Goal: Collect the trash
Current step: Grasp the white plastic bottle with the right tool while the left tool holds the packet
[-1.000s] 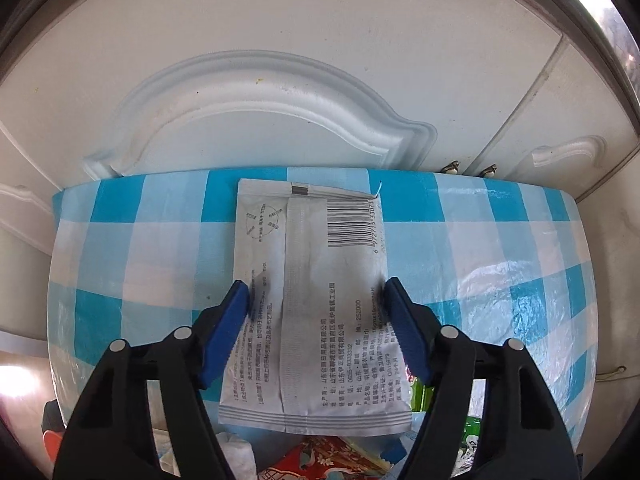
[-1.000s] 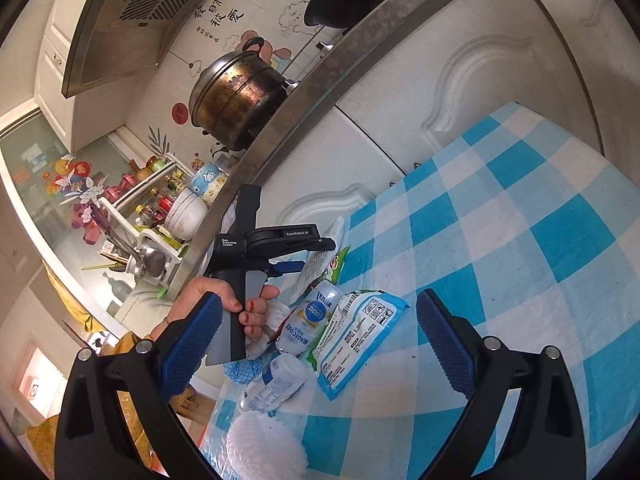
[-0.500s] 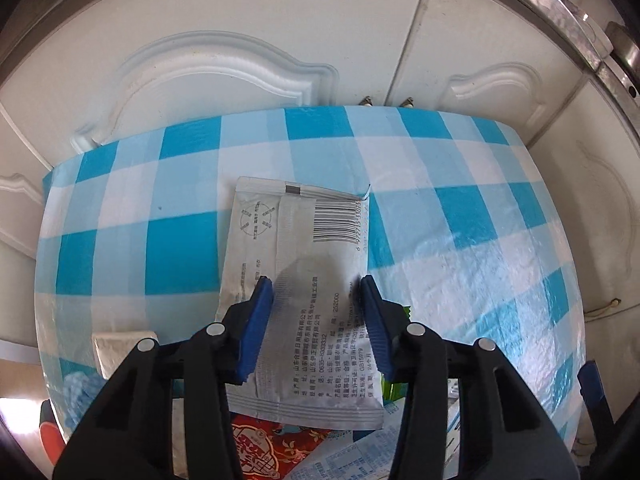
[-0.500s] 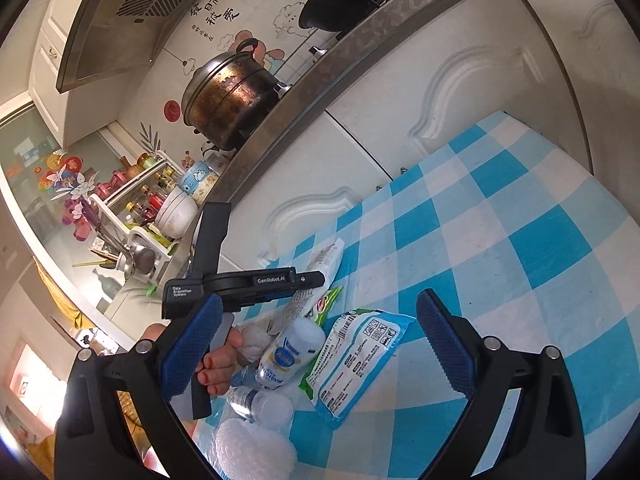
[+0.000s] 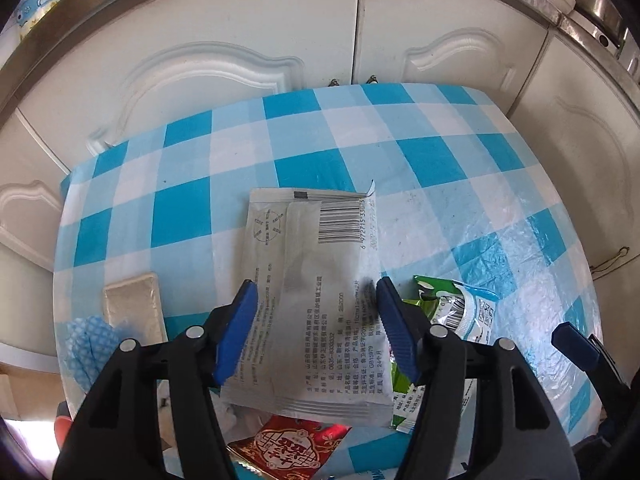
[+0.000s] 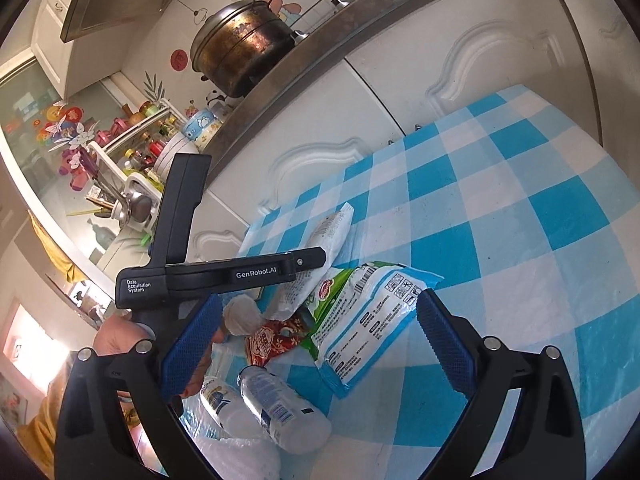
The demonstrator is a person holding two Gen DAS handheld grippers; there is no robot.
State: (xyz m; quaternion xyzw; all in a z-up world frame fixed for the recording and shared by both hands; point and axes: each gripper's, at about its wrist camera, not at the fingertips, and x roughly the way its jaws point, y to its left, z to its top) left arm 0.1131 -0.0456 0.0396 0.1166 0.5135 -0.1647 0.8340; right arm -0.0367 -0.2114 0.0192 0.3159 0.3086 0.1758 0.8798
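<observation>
A white printed packet (image 5: 308,248) lies flat on the blue-checked tablecloth (image 5: 420,160), its near end resting on a heap of wrappers. My left gripper (image 5: 316,292) points down over it with its jaws opening; the packet sits between the blue pads (image 5: 240,320), which do not press it. My right gripper (image 6: 318,300) hovers open above a blue-and-white packet (image 6: 372,320), with nothing between its fingers. In the right wrist view the left tool's black housing (image 6: 224,274) hangs over the heap, held by a hand (image 6: 116,332).
The heap holds a green packet (image 5: 436,308), a red packet (image 5: 292,444), a crumpled tissue (image 6: 240,312) and plastic bottles (image 6: 280,408). A pale tray (image 5: 132,308) and blue cloth (image 5: 92,344) lie at the left. White cabinet doors (image 5: 240,40) rise behind the table.
The left gripper carried the white packet across the table toward the heap, squeezed it narrower, then spread its jaws off it. The right gripper stayed nearly in place.
</observation>
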